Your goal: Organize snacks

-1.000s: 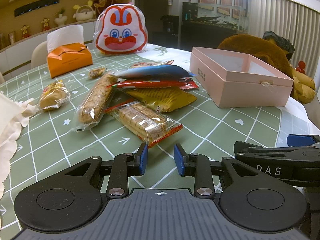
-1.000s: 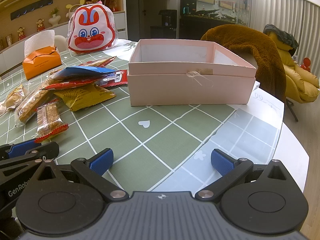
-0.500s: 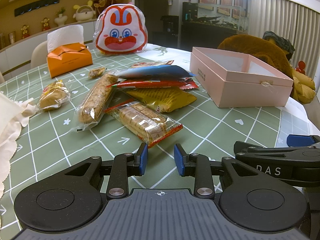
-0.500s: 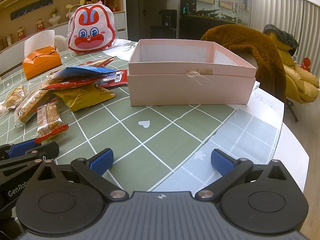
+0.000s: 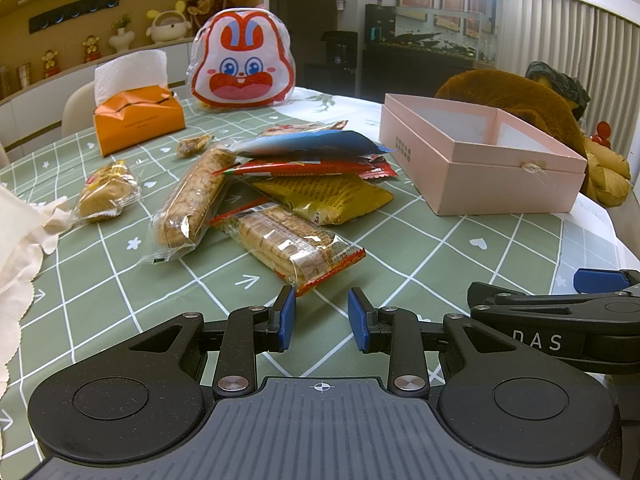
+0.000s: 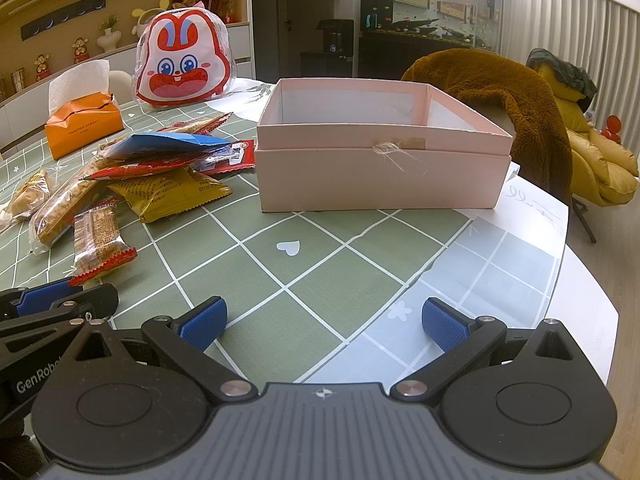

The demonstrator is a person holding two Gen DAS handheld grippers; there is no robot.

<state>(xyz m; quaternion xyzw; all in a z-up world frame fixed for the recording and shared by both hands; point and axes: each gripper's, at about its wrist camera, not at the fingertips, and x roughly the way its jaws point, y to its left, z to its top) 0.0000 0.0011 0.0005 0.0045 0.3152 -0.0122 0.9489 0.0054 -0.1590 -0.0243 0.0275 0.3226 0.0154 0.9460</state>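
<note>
Currently, left gripper (image 5: 321,320): jaws narrowly apart, empty, near biscuit pack (image 5: 288,242).
Right gripper (image 6: 322,324): jaws wide, empty.
Pink box (image 6: 380,176): open, tabletop's far right.

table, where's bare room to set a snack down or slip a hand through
Bare cloth lies in front of the pink box, between it and the right hand-held gripper. A clear lane runs between the box and the yellow packet. It is crowded left of the box, where the snack pile overlaps up to the orange tissue box and rabbit bag.
</note>
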